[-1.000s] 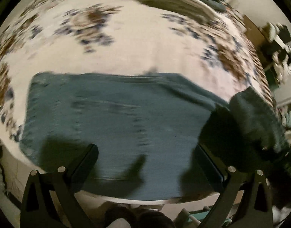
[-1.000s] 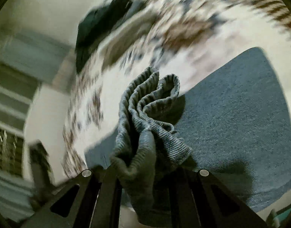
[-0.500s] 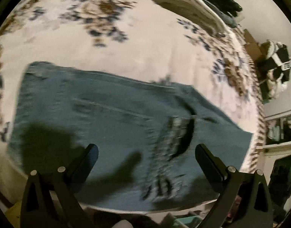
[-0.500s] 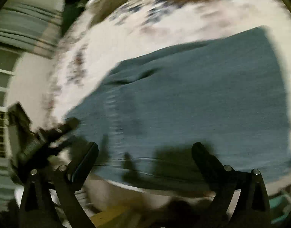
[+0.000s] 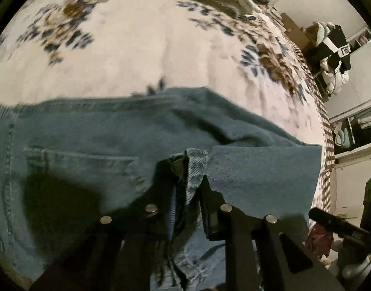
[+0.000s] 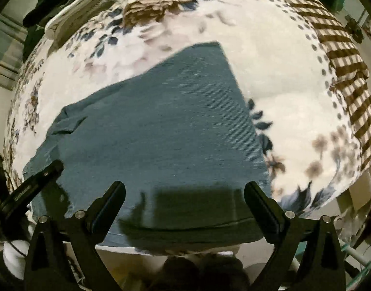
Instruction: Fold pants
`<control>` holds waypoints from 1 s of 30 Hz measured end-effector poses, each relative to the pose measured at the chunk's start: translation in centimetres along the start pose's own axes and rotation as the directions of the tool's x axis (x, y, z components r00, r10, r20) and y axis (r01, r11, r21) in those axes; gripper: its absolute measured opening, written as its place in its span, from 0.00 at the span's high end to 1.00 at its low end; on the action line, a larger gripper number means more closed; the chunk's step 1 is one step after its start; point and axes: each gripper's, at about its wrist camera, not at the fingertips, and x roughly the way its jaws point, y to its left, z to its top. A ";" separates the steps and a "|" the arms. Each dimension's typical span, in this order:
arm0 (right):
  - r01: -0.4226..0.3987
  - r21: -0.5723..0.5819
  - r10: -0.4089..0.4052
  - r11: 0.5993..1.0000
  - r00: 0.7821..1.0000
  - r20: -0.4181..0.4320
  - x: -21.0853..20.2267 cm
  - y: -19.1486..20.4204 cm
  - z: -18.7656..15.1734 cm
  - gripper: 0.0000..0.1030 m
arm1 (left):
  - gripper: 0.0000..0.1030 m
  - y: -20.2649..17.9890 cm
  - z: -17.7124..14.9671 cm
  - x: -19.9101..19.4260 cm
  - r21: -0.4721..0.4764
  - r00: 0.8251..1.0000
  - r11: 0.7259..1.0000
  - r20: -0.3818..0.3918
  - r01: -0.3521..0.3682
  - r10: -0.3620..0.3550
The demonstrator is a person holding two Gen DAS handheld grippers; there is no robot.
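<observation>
On the bed, covered by a floral blanket, one pair of blue denim pants is spread flat. A bunched fold of the pants is gripped by the closed left tool. The right tool is held open above the pants. Writing on a distant black-and-white bag cannot be read.

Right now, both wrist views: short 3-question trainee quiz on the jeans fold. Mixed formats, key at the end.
1. True or false: the left gripper is shut on a bunched fold of the blue denim jeans.
2. Multiple choice: the right gripper is A) shut on denim, B) open above the jeans, C) out of view.
3. Fill in: the jeans lie on a cream bedspread printed with ____.

Key: 1 true; 2 B; 3 flowers.
</observation>
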 end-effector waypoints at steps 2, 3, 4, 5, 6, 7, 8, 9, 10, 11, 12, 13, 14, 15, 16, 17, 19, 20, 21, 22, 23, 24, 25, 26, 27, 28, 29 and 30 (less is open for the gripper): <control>-0.015 -0.007 0.015 1.000 1.000 -0.016 -0.5 -0.3 -0.8 0.15 | 0.84 1.3 0.0 0.6 -0.058 0.999 0.998 -0.038 0.021 -0.023; -0.018 -0.019 0.017 1.000 0.999 -0.035 -0.3 0.1 -0.9 0.20 | 0.82 1.6 0.1 0.8 -0.080 0.998 0.996 -0.047 0.032 -0.036; -0.023 -0.034 0.022 0.999 0.998 -0.053 0.0 0.6 -1.1 0.30 | 0.80 1.7 0.2 0.9 -0.096 0.997 0.994 -0.058 0.042 -0.048; -0.039 -0.056 0.035 0.998 0.997 -0.068 0.4 1.4 -1.2 0.42 | 0.74 1.8 0.4 1.1 -0.104 0.996 0.994 -0.078 0.036 -0.044; -0.047 -0.084 0.039 0.995 0.995 -0.087 1.2 2.5 -1.1 0.46 | 0.73 1.7 0.4 1.1 -0.110 0.994 0.993 -0.087 0.049 -0.059; -0.048 -0.128 0.030 0.991 0.990 -0.137 2.4 3.6 -1.4 0.47 | 0.73 1.8 0.3 1.1 -0.116 0.993 0.992 -0.103 0.052 -0.064; -0.041 -0.154 0.013 0.987 0.984 -0.177 3.4 4.2 -1.7 0.51 | 0.71 1.8 0.1 1.1 -0.118 0.991 0.992 -0.121 0.040 -0.054; -0.023 -0.173 -0.014 0.985 0.978 -0.210 4.2 4.6 -2.3 0.52 | 0.66 1.9 -0.2 0.9 -0.117 0.989 0.993 -0.139 0.026 -0.042; -0.006 -0.193 -0.039 0.981 0.973 -0.226 4.7 4.9 -2.9 0.52 | 0.62 1.9 -0.6 0.6 -0.121 0.987 0.993 -0.157 0.010 -0.029; 0.004 -0.221 -0.053 0.975 0.975 -0.217 4.5 5.2 -3.5 0.52 | 0.50 1.9 -1.1 0.1 -0.123 0.986 0.992 -0.167 -0.013 -0.008; 0.009 -0.251 -0.063 0.968 0.976 -0.209 4.1 5.3 -4.2 0.52 | 0.38 1.8 -1.6 -0.4 -0.119 0.986 0.992 -0.166 -0.030 0.010; 0.007 -0.262 -0.065 0.965 0.975 -0.212 3.9 5.3 -4.6 0.52 | 0.37 1.2 -2.4 -1.2 -0.108 0.987 0.993 -0.159 -0.051 0.033; 0.003 -0.269 -0.063 0.963 0.974 -0.216 3.7 5.1 -4.9 0.52 | 0.37 0.7 -2.9 -1.6 -0.104 0.987 0.993 -0.155 -0.056 0.039; -0.002 -0.267 -0.059 0.964 0.973 -0.222 3.5 4.8 -5.1 0.52 | 0.34 0.2 -3.3 -1.6 -0.097 0.987 0.994 -0.153 -0.055 0.040; -0.009 -0.257 -0.053 0.966 0.971 -0.234 3.5 4.4 -5.2 0.52 | 0.32 -0.6 -3.9 -1.3 -0.063 0.986 0.996 -0.158 -0.067 0.056; -0.013 -0.247 -0.048 0.969 0.970 -0.237 3.4 4.2 -5.1 0.52 | 0.32 -0.9 -4.4 -0.6 -0.038 0.982 0.995 -0.170 -0.095 0.087; -0.012 -0.237 -0.048 0.971 0.968 -0.248 3.5 4.0 -4.8 0.52 | 0.32 -1.0 -5.6 1.1 -0.005 0.967 0.988 -0.207 -0.156 0.151; -0.008 -0.234 -0.053 0.972 0.966 -0.252 3.5 3.9 -4.7 0.52 | 0.32 -0.9 -6.1 1.4 0.007 0.965 0.986 -0.206 -0.164 0.162; -0.006 -0.233 -0.056 0.972 0.965 -0.256 3.4 3.8 -4.7 0.52 | 0.32 -0.9 -6.5 1.3 0.022 0.969 0.987 -0.188 -0.160 0.162; -0.004 -0.234 -0.058 0.972 0.965 -0.257 3.4 3.8 -4.5 0.52 | 0.32 -0.9 -6.8 1.1 0.040 0.973 0.987 -0.168 -0.153 0.158; -0.003 -0.236 -0.060 0.972 0.965 -0.256 3.5 3.8 -4.4 0.52 | 0.32 -0.8 -7.1 0.9 0.050 0.975 0.988 -0.164 -0.146 0.153; -0.001 -0.240 -0.062 0.971 0.965 -0.255 3.5 3.8 -4.4 0.52 | 0.32 -0.7 -7.1 0.9 0.048 0.976 0.989 -0.163 -0.141 0.147; 0.002 -0.244 -0.066 0.970 0.965 -0.253 3.5 3.9 -4.4 0.52 | 0.32 -0.5 -7.0 0.7 0.036 0.976 0.991 -0.167 -0.132 0.136; 0.009 -0.244 -0.072 0.970 0.965 -0.251 3.5 4.1 -4.3 0.52 | 0.32 -0.2 -6.8 0.6 0.008 0.978 0.992 -0.172 -0.123 0.123; 0.018 -0.233 -0.078 0.972 0.965 -0.250 3.5 4.0 -4.2 0.52 | 0.31 0.2 -6.6 0.3 -0.019 0.979 0.993 -0.172 -0.115 0.110; 0.035 -0.217 -0.089 0.976 0.966 -0.241 3.6 4.3 -4.3 0.50 | 0.31 0.5 -6.3 -0.3 -0.061 0.984 0.993 -0.156 -0.101 0.090; 0.068 -0.203 -0.114 0.977 0.968 -0.224 3.5 4.5 -4.2 0.35 | 0.31 0.7 -6.1 -1.0 -0.081 0.987 0.992 -0.132 -0.099 0.088; 0.103 -0.198 -0.143 0.975 0.970 -0.198 3.2 4.8 -4.0 0.24 | 0.27 0.8 -5.9 -1.8 -0.096 0.991 0.991 -0.100 -0.094 0.084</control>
